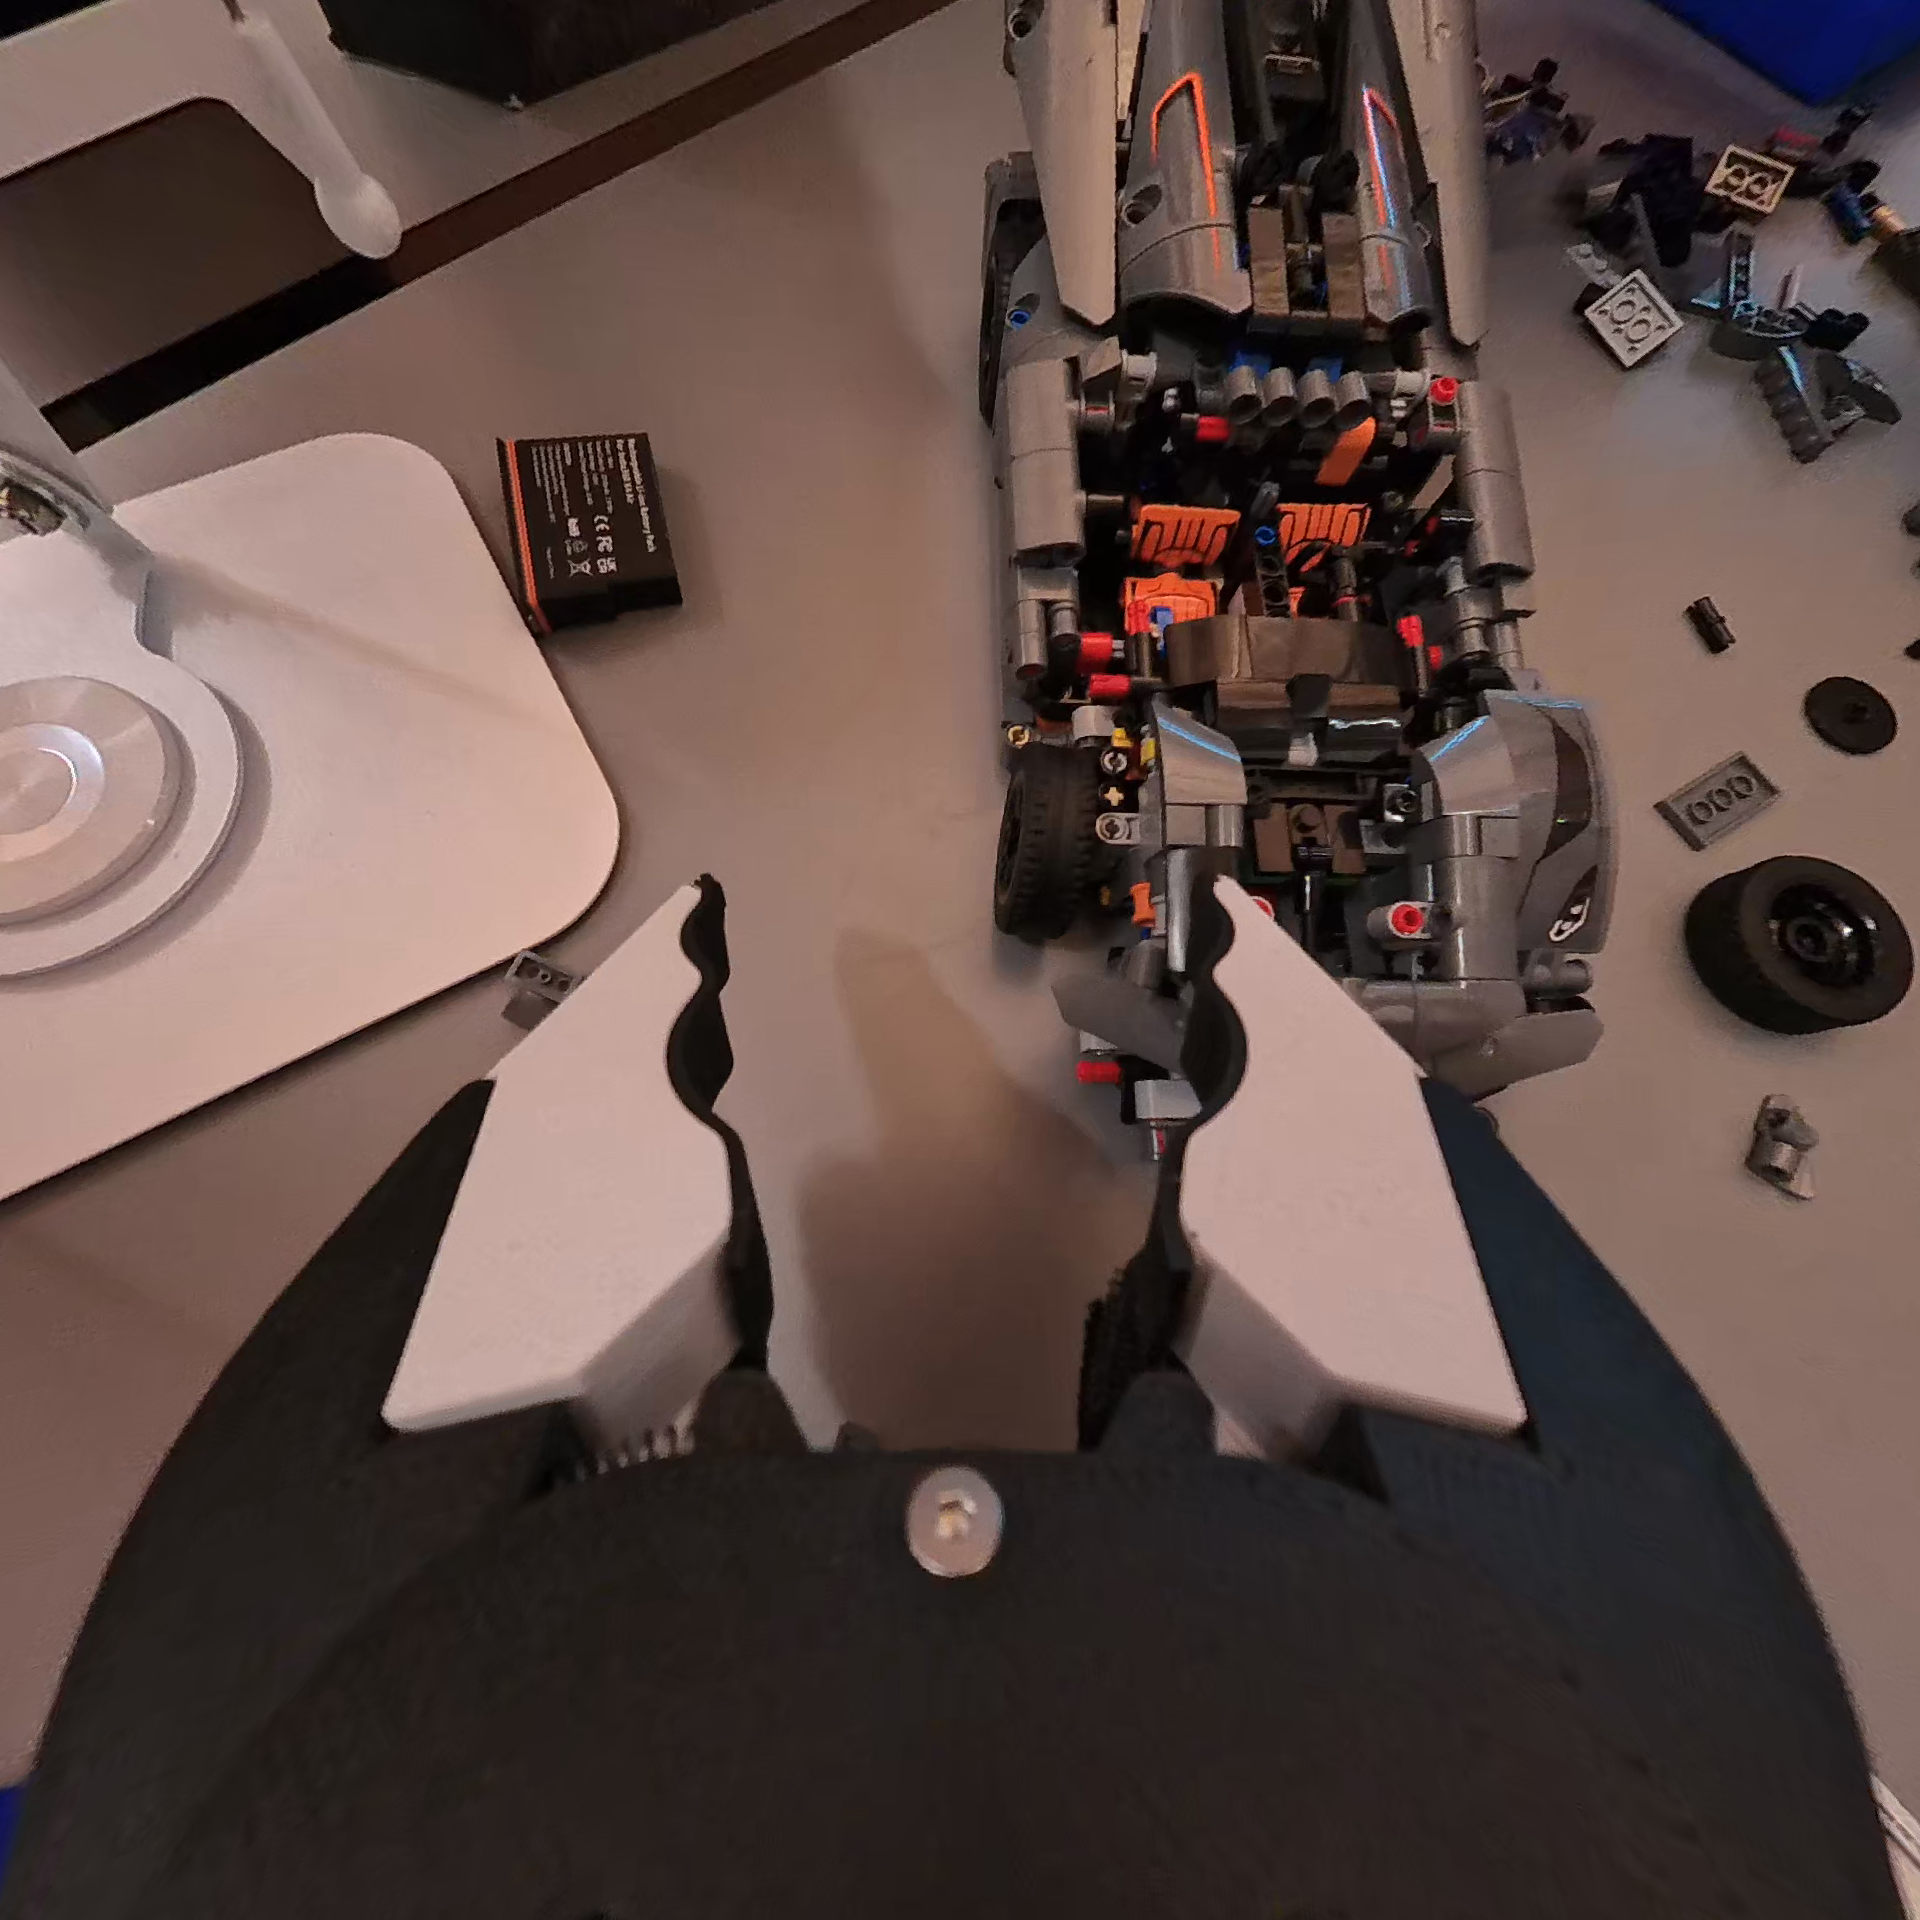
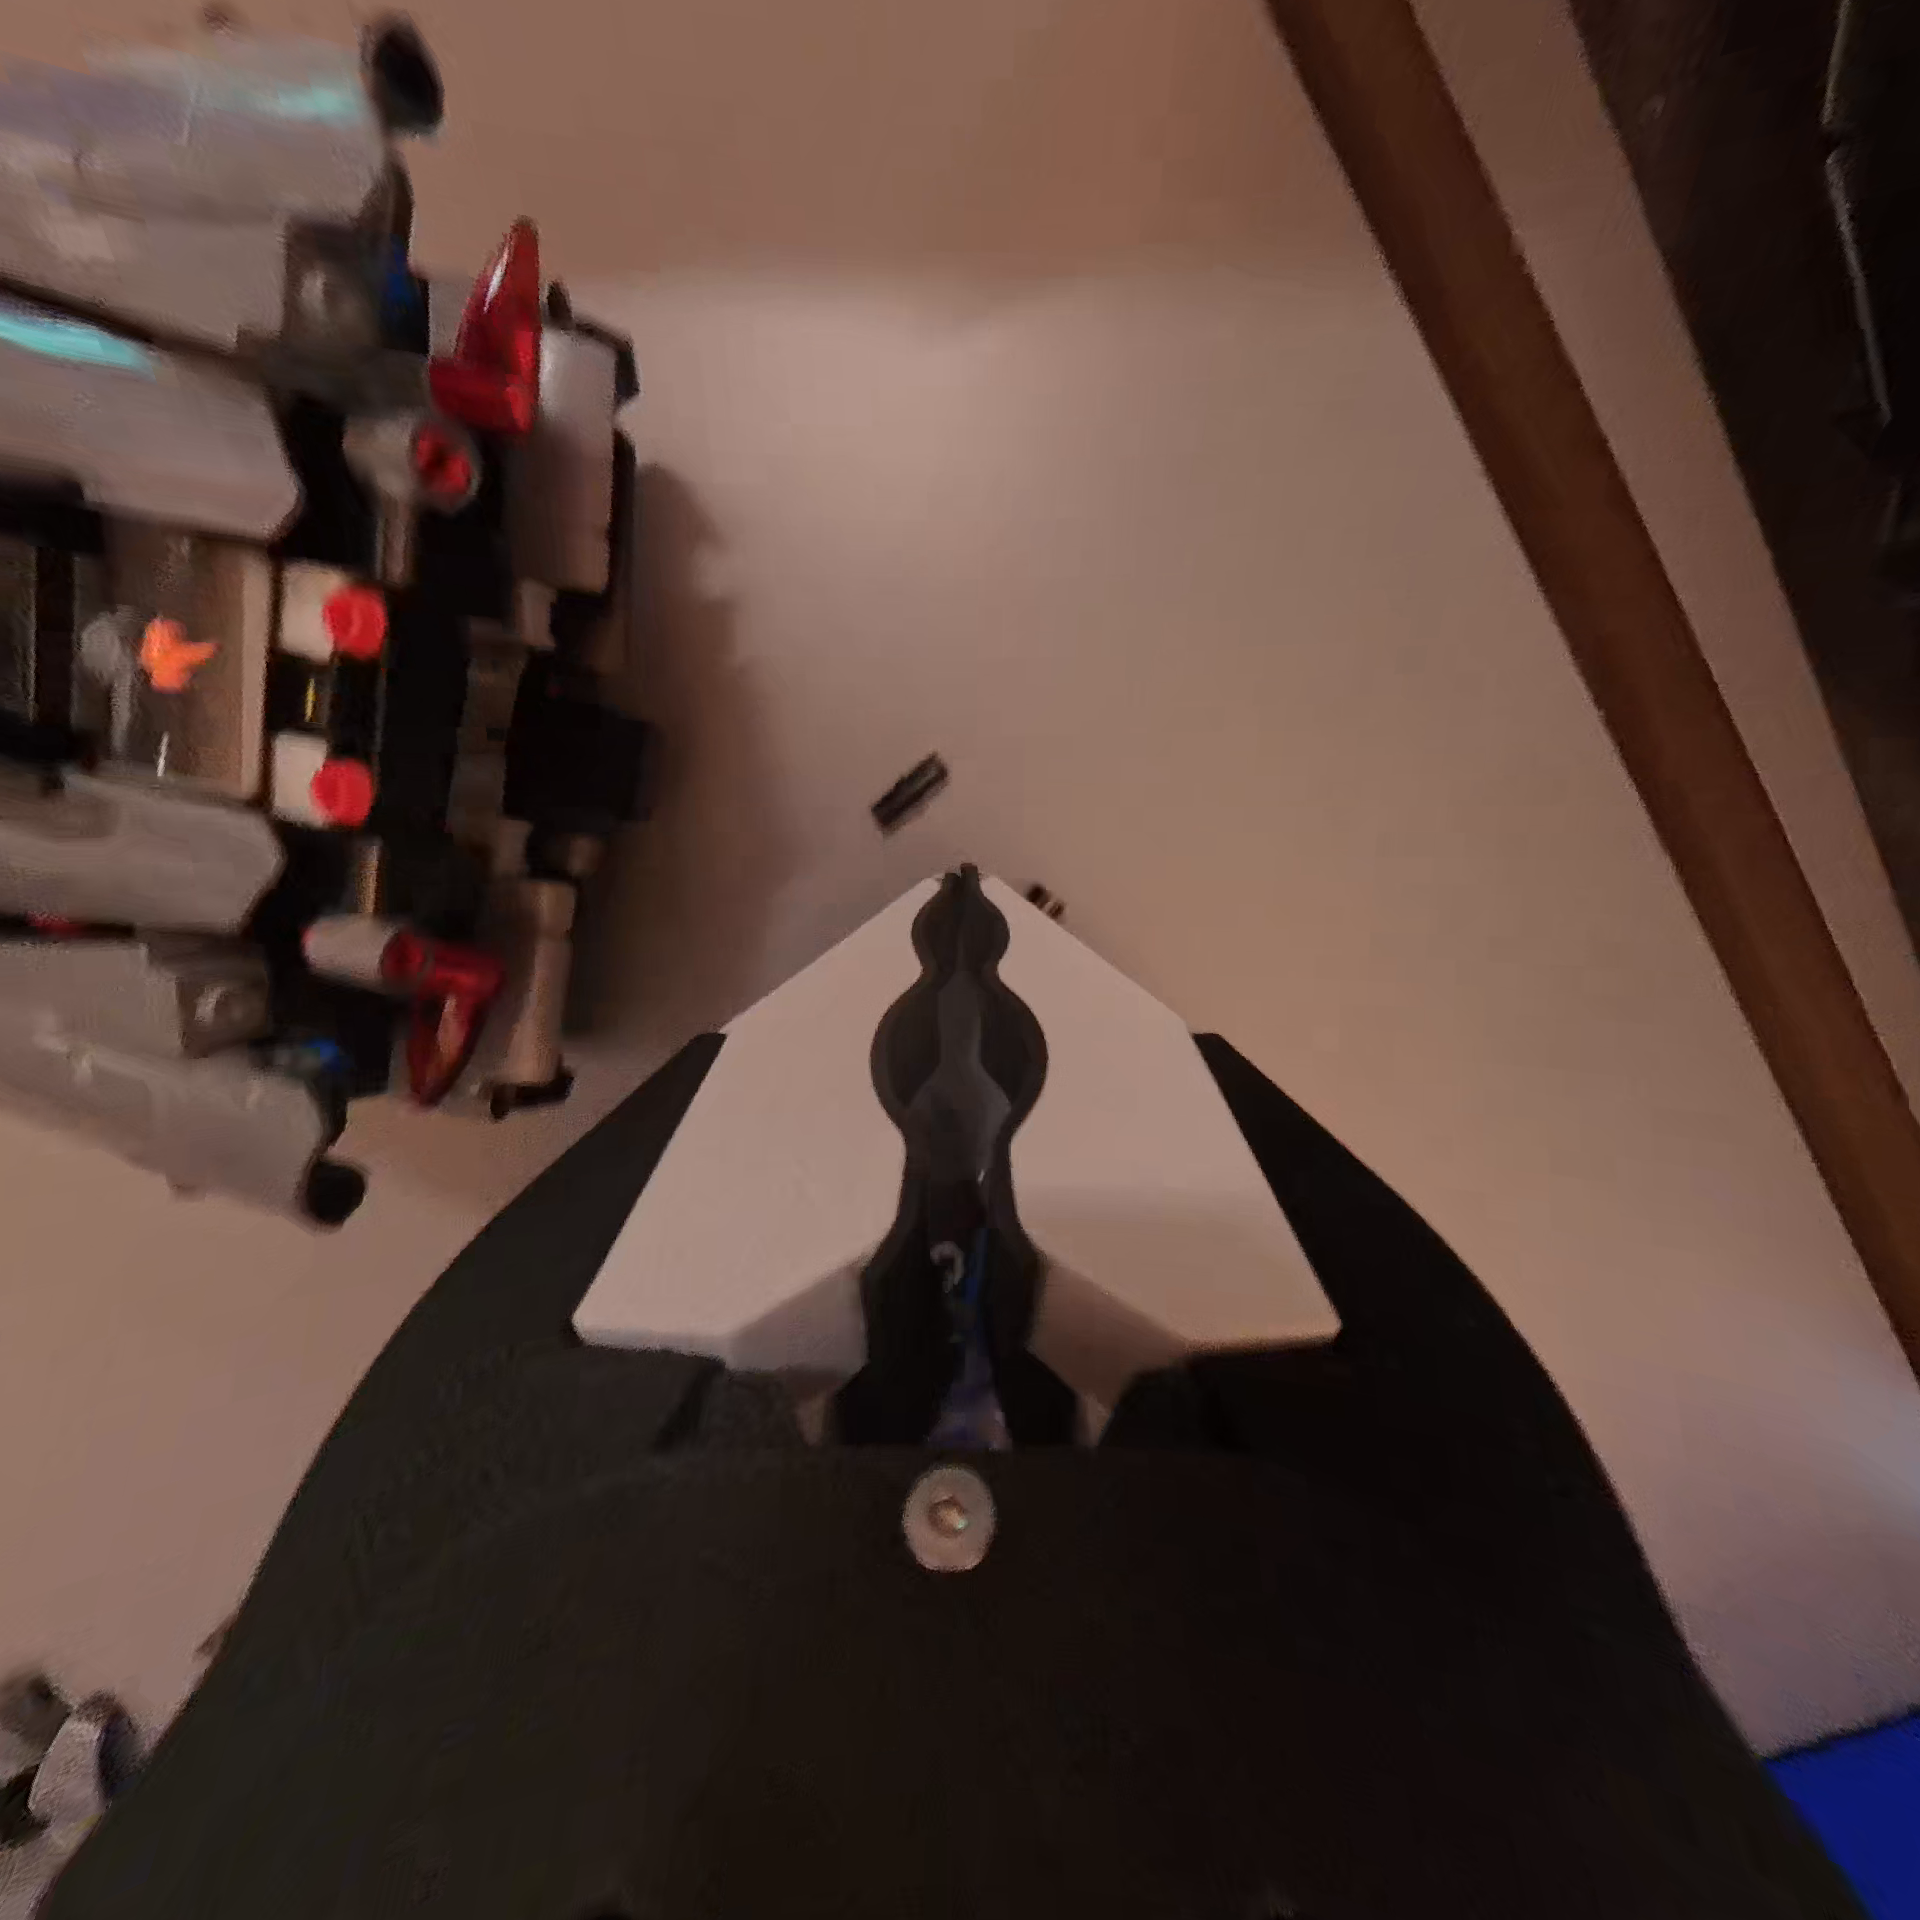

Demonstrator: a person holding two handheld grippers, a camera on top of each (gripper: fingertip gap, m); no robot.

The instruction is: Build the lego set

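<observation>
The grey lego car (image 1: 1278, 582) lies on the table with its orange and black insides open. My left gripper (image 1: 966, 904) is open and empty just left of the car's near end; its right finger (image 1: 1309, 1143) overlaps the car's near left corner beside a mounted wheel (image 1: 1039, 852). In the right wrist view the car's tail end (image 2: 312, 675), with red lights, is blurred at the left. My right gripper (image 2: 966, 883) is shut on a thin dark lego piece (image 2: 961, 1049) with a blue streak, held above the bare table to the right of the car.
A loose black wheel (image 1: 1797, 940), a grey plate (image 1: 1720, 800), a black disc (image 1: 1849, 715) and a pile of dark pieces (image 1: 1756, 260) lie right of the car. A black battery pack (image 1: 592, 530) and white stand base (image 1: 343, 790) sit left. Small black pins (image 2: 909, 790) lie ahead of the right gripper, near the table's brown edge (image 2: 1558, 520). The gap from one gripper's tips to the other's is roughly 30 cm. The left tips stand about 12 cm off the black battery pack (image 1: 592, 530).
</observation>
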